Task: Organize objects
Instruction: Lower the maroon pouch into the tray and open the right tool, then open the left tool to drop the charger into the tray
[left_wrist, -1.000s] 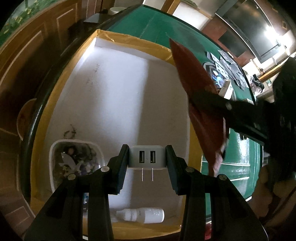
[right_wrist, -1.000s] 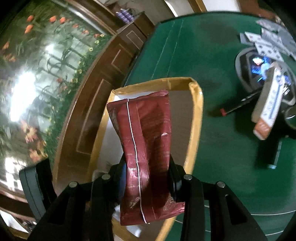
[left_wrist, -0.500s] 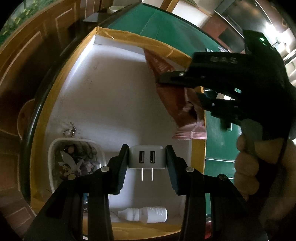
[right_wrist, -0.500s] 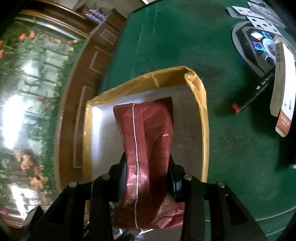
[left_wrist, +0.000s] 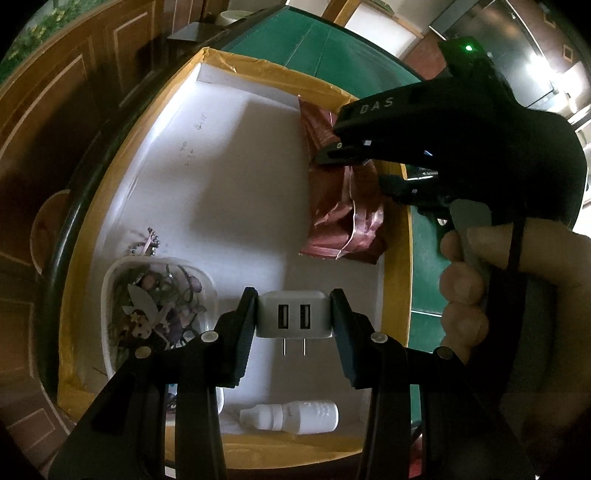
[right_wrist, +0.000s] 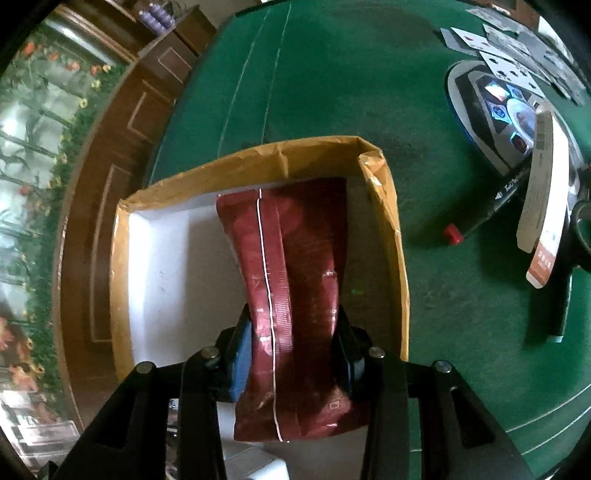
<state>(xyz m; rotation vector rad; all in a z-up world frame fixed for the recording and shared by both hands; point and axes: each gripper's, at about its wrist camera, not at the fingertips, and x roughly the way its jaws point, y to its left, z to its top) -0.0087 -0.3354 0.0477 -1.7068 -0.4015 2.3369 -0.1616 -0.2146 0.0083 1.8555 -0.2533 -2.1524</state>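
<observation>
My left gripper (left_wrist: 294, 300) is shut on a white two-port USB charger (left_wrist: 293, 325), prongs toward me, and hangs above the near part of a yellow-rimmed box (left_wrist: 266, 68) with a white floor. My right gripper (right_wrist: 293, 321) has a dark red foil pouch (right_wrist: 295, 240) between its fingers. Its jaws are opening while the pads still touch the pouch's sides. The pouch (left_wrist: 343, 214) hangs inside the box (right_wrist: 258, 162) along its right wall, lower end near the floor. A person's hand (left_wrist: 498, 288) grips the right tool.
In the box lie a white tub of trinkets (left_wrist: 155, 306) and a small white dropper bottle (left_wrist: 295, 417). On the green felt table (right_wrist: 332, 74) to the right are playing cards (right_wrist: 517, 62), a red-capped marker (right_wrist: 480, 218) and a slim card box (right_wrist: 543, 206).
The right gripper has carried the red pouch from above the box's right edge down into the box. The left gripper and the charger have stayed put.
</observation>
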